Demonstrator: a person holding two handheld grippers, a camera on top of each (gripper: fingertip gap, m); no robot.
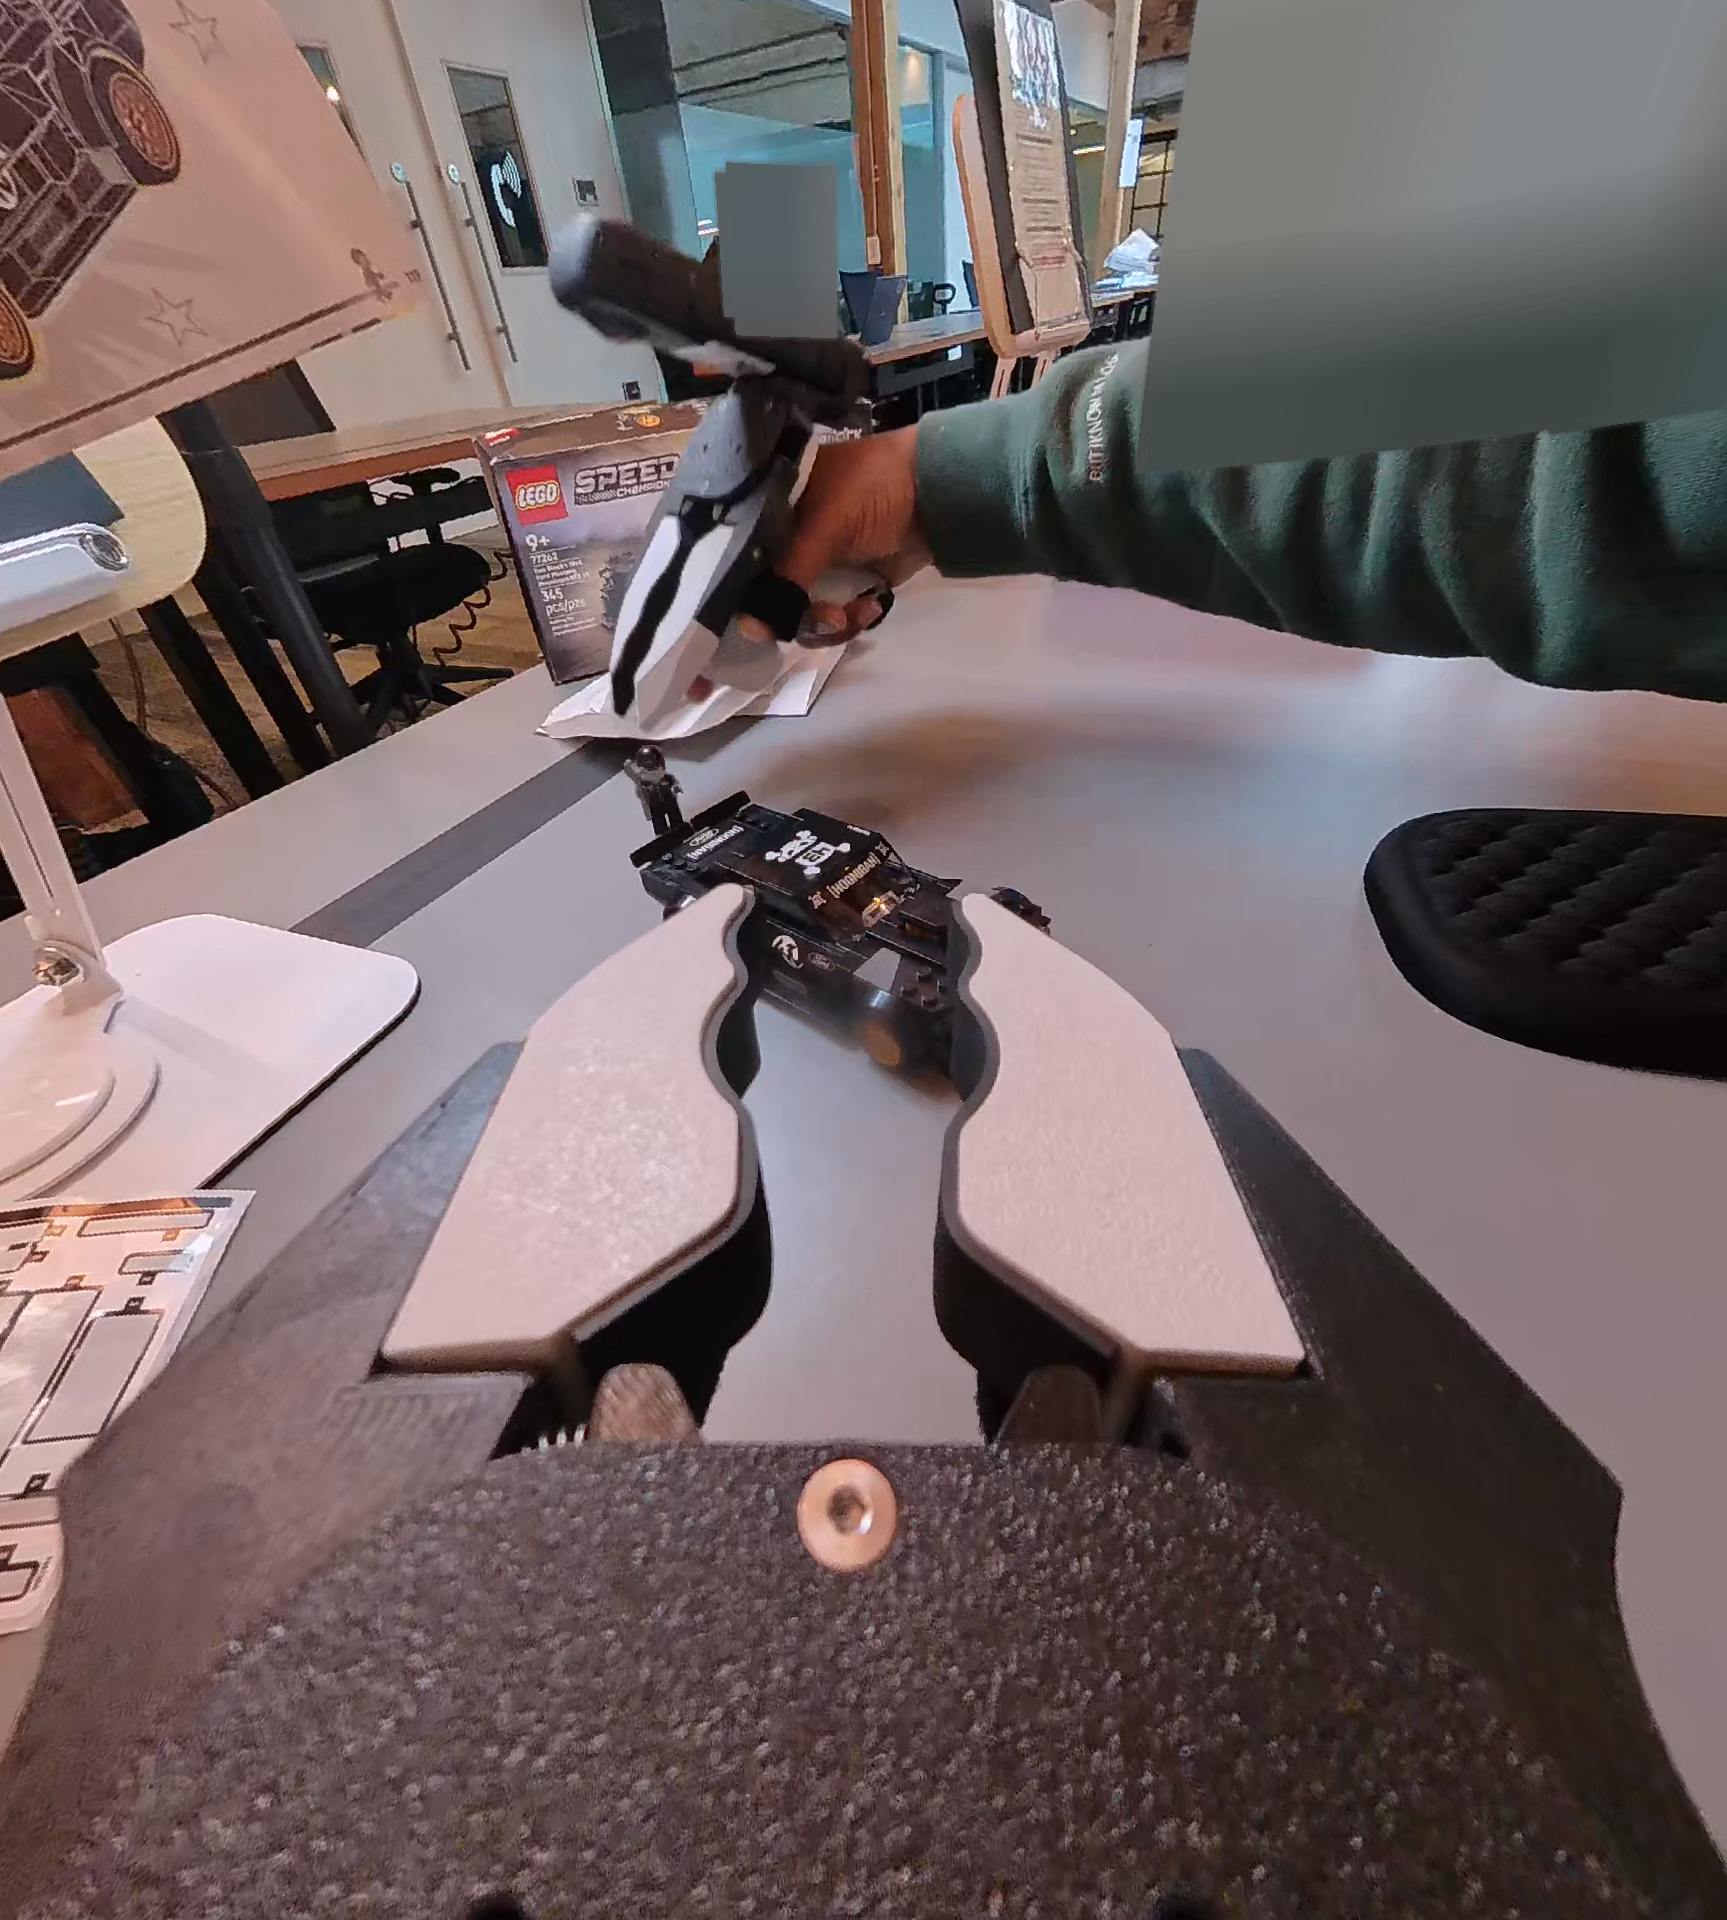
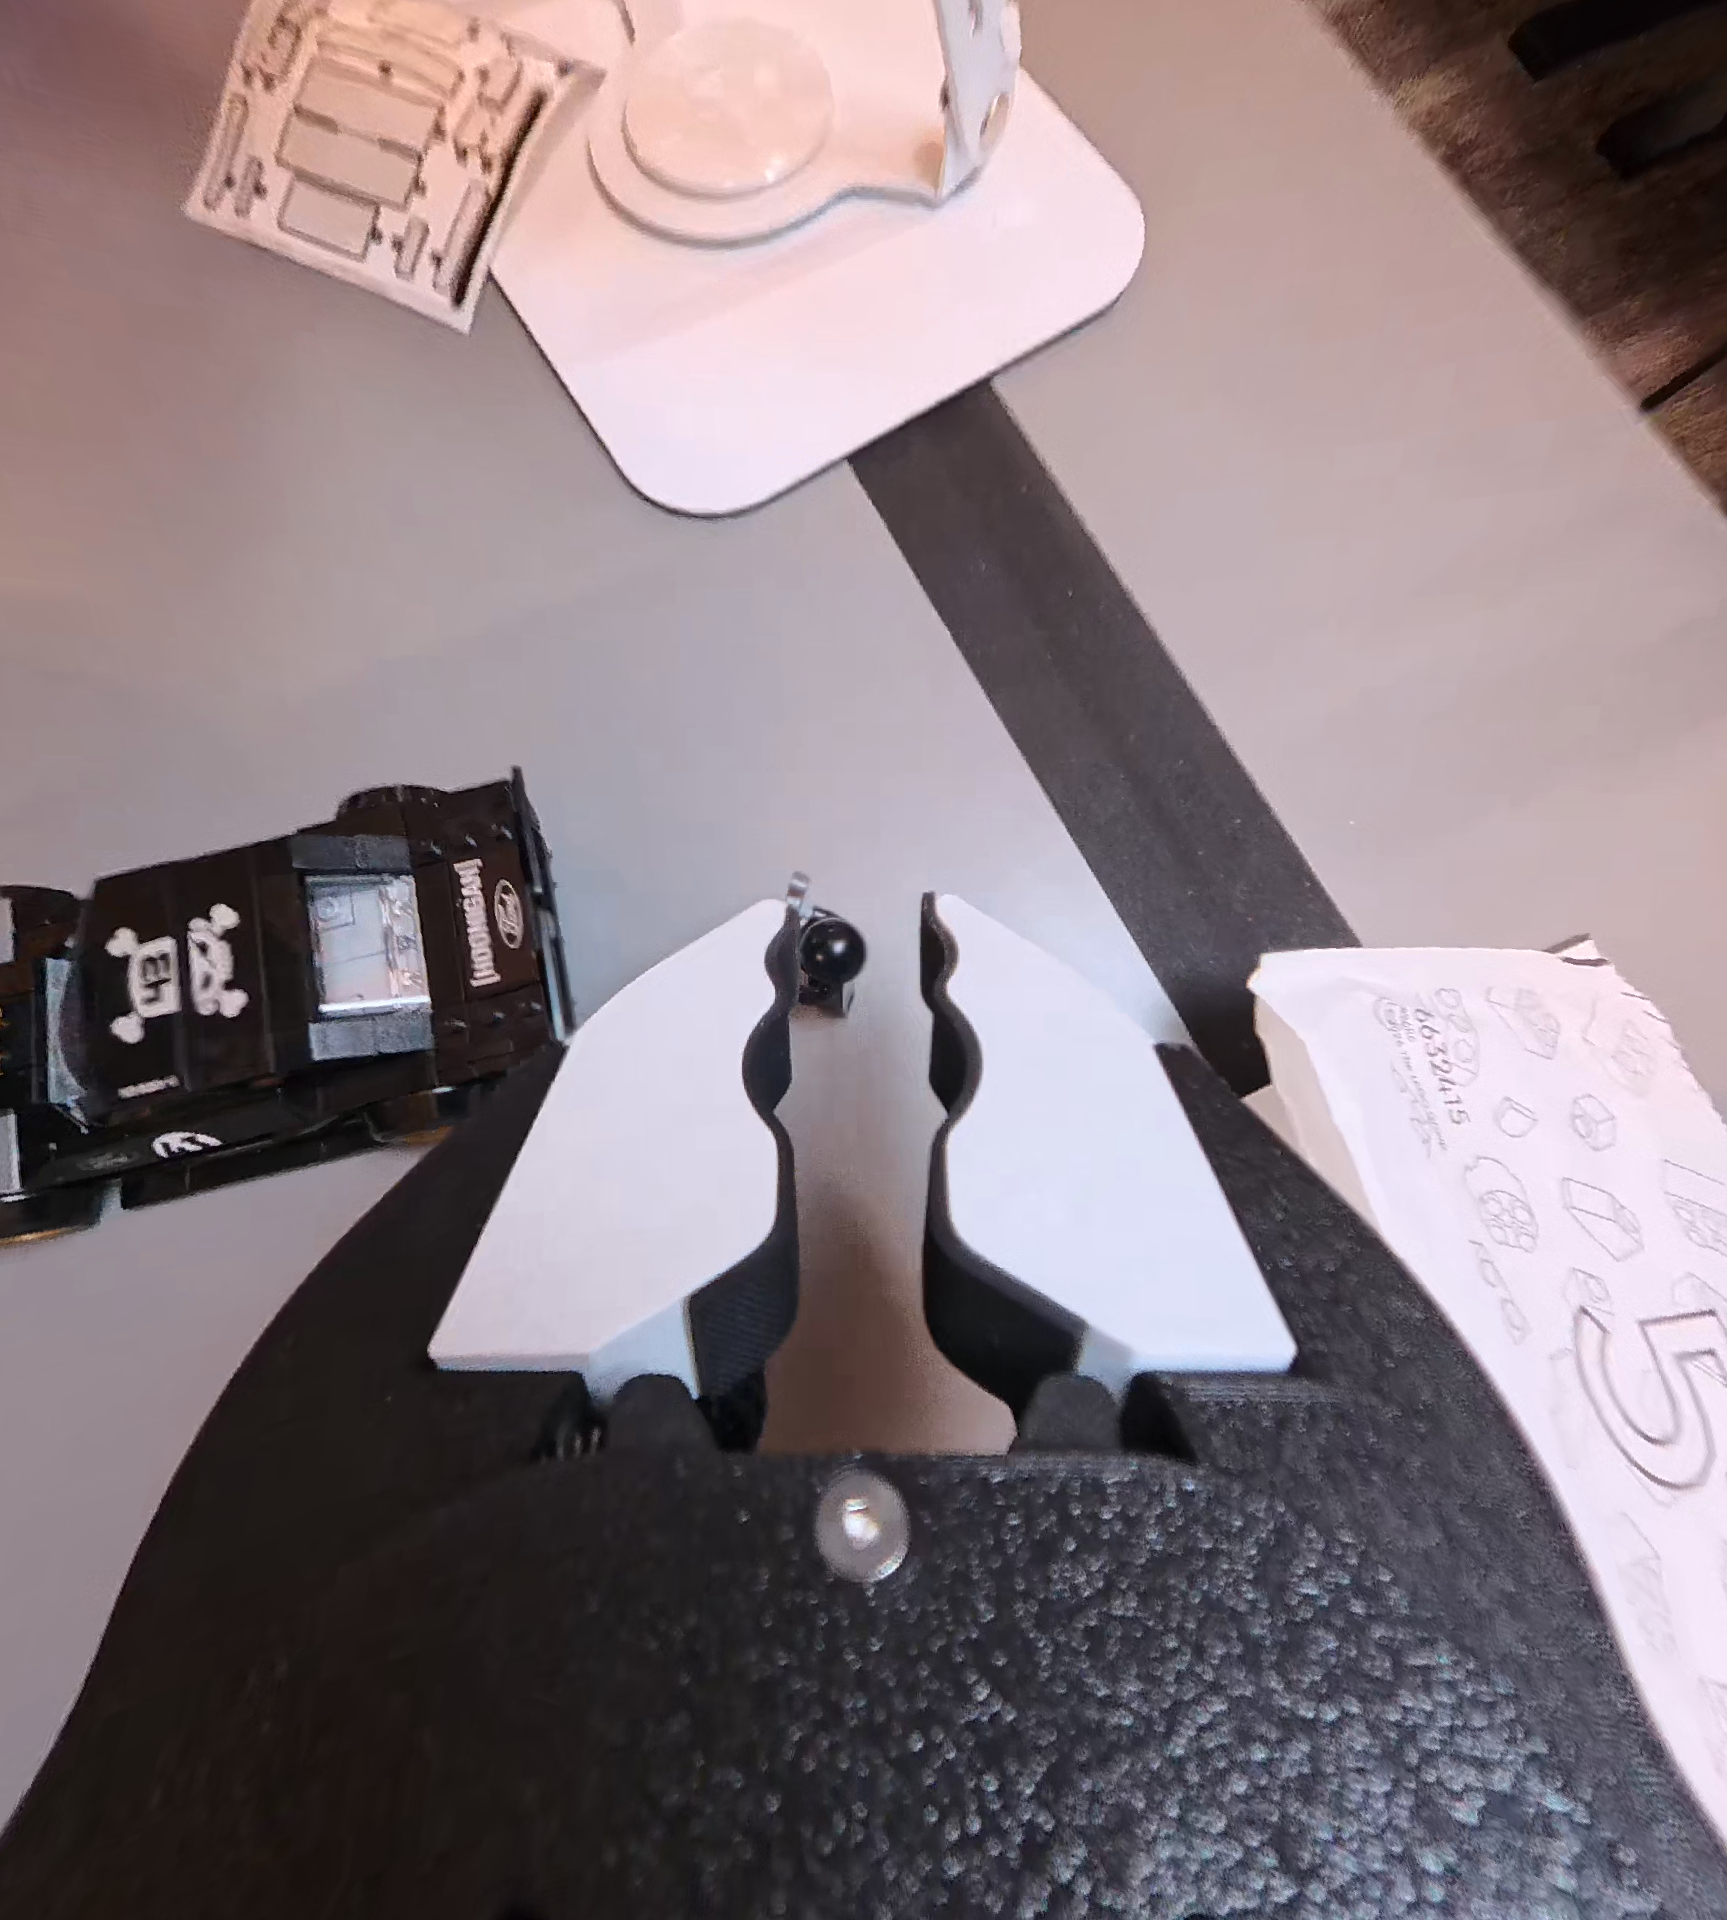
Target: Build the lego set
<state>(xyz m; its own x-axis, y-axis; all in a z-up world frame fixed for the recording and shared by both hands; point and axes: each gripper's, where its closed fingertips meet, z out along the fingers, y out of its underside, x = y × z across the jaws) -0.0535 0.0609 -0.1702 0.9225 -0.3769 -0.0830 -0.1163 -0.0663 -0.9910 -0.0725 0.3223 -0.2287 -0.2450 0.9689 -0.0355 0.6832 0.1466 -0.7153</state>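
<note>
With the left gripper [image 1: 854, 925] parted around the black lego car [image 1: 817, 914] on the table [image 1: 1254, 1195] and the right gripper [image 2: 851, 920] empty, slightly apart over the upright minifigure [image 2: 828, 961], a careless closing could topple the figure.

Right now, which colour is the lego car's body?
Black, with white decals; the lego car shows best in the right wrist view.

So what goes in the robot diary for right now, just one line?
left tool: open, around car | right tool: open, above minifigure | bag: beside right tool | car on table
</note>
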